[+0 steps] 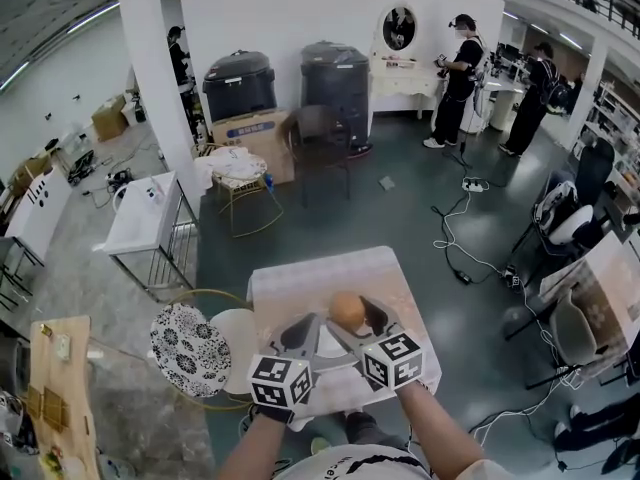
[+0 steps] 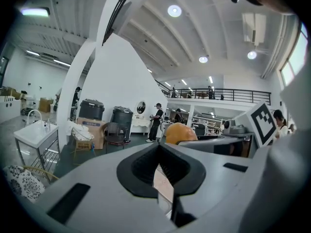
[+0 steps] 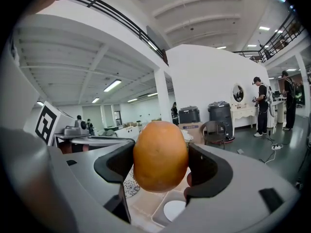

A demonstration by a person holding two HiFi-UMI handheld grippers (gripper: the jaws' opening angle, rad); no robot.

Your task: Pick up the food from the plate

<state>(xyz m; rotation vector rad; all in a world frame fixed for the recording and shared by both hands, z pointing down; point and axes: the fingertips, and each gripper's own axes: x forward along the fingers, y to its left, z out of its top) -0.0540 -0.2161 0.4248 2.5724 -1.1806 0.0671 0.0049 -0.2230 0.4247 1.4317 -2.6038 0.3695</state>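
**Holding the food clear of the plate**

Food (image 3: 160, 155): a smooth, egg-shaped piece, orange-tan, with a matte skin and a few faint specks. It appears firm, though that is a judgement only. It stands upright between the jaws of the right gripper (image 3: 161, 165), which pinch it on its left and right flanks at about mid-height. The pale divided plate (image 3: 146, 204) lies below the food and apart from it, on the cloth-covered table (image 1: 300, 278).

Recommended handling, as judged from this position:

1. Apply even jaw pressure. A smooth, rounded body can roll out of a two-point pinch.
2. Raise the food straight up without tilting the gripper.
3. Leave the left gripper (image 2: 159, 168) out of the lift path. Its jaws are pressed together on nothing, and it rides just beside the right gripper, on the left.
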